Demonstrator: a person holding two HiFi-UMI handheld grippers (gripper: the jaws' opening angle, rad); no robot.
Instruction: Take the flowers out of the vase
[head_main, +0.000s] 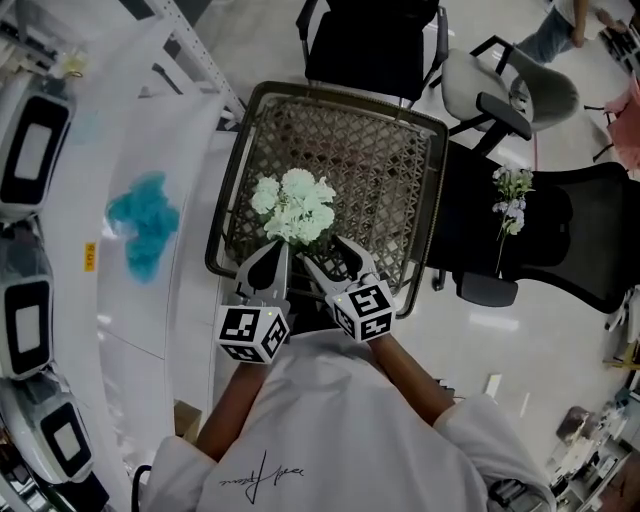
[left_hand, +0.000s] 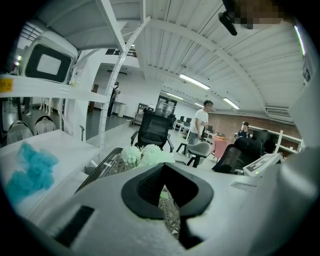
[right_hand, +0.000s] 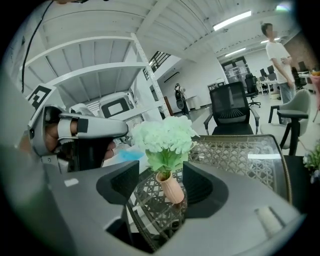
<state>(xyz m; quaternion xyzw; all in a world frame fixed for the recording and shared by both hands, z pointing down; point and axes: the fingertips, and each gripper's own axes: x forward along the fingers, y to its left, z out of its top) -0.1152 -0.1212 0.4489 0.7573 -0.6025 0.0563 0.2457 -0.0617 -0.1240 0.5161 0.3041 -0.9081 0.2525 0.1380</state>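
A bunch of pale green-white flowers (head_main: 295, 205) stands in a small pinkish vase (right_hand: 171, 188) on a wicker-lattice table (head_main: 400, 160). In the head view the blooms hide the vase. My right gripper (head_main: 325, 252) is at the near side of the bunch, open. In the right gripper view its jaws (right_hand: 161, 175) stand either side of the vase neck and stems, with the pads not pressing. My left gripper (head_main: 272, 258) is just left of it, fingers together and shut on nothing. In the left gripper view (left_hand: 162, 167) the flowers (left_hand: 145, 155) lie just beyond the tips.
Teal flowers (head_main: 145, 222) lie on the white table (head_main: 190, 300) to the left. Another flower sprig (head_main: 511, 200) rests on a black office chair (head_main: 560, 230) at the right. More chairs stand behind the lattice table. People are far off in the room.
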